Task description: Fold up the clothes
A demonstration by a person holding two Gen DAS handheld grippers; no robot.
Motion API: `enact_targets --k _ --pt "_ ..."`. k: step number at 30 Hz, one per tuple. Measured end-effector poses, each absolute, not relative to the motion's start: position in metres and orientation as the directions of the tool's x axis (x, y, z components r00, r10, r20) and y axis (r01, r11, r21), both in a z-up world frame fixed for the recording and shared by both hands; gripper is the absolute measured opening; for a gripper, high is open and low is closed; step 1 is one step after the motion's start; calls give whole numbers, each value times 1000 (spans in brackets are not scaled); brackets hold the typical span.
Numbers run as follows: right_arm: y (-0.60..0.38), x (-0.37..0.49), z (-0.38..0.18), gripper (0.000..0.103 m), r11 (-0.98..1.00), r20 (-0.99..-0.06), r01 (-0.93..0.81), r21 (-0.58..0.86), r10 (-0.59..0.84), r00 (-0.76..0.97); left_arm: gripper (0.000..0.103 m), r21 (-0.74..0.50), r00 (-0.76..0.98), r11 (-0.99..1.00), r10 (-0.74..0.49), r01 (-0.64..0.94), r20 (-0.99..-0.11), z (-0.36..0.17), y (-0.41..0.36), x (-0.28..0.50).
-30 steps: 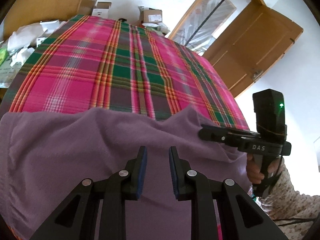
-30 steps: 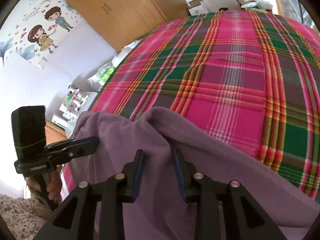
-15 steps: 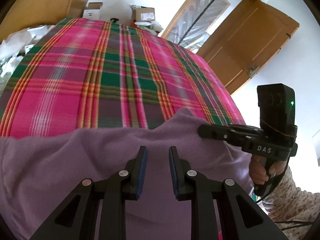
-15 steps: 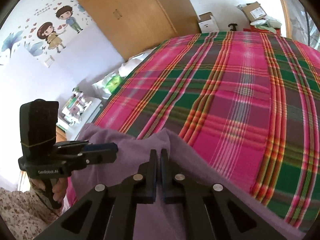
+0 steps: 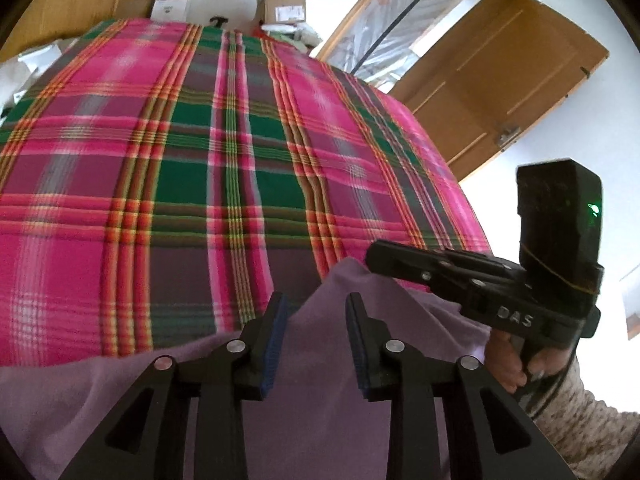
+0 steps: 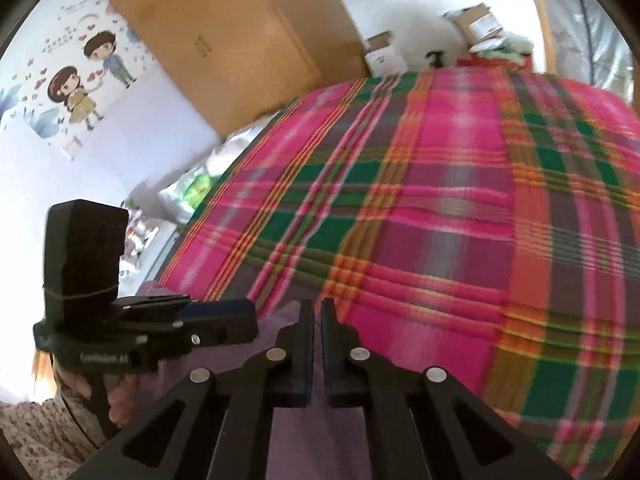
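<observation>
A purple garment (image 5: 312, 408) lies at the near edge of a bed with a pink and green plaid cover (image 5: 224, 184). My left gripper (image 5: 316, 312) is open above the garment's raised edge, not touching it that I can tell. My right gripper (image 6: 316, 316) is shut on a pinch of the purple garment (image 6: 280, 364) and lifts its edge. In the left wrist view the right gripper (image 5: 384, 258) sits just right of my left one, its tip on the cloth. In the right wrist view the left gripper (image 6: 240, 320) is close on the left.
A wooden wardrobe (image 6: 248, 40) and cardboard boxes (image 5: 280, 8) stand beyond the bed's far end. A wooden door (image 5: 500, 76) is at the right. Bags and clutter (image 6: 192, 188) lie along the bed's left side. The plaid cover (image 6: 440, 200) stretches ahead.
My right gripper closed on the garment's edge and pulled it back toward the near edge of the bed. More plaid cover now shows. My left gripper stayed open and drew back with it.
</observation>
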State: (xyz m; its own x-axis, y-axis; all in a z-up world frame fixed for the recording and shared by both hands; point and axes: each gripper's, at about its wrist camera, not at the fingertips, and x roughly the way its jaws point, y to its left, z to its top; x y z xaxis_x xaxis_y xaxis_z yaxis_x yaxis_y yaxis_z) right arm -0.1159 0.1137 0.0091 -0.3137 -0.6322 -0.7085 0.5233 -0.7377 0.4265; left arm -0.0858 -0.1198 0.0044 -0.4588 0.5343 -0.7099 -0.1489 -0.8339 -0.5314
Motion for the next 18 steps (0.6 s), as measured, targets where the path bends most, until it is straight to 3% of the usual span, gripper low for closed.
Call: enact_targets --k 3,11,18 --pt "142 -105 13 6 -770 -732 513 381 -590 -342 31 -548 -440 -819 560 -168 -702 5 -116 -92" --pt "184 -73 6 29 -791 -800 553 261 -498 -335 31 -568 -394 -803 589 -183 -706 1 -114 -101" --pt "173 -61 -4 32 -758 -838 635 152 -439 -324 31 -568 -376 -803 590 -179 -715 -2 -116 -97"
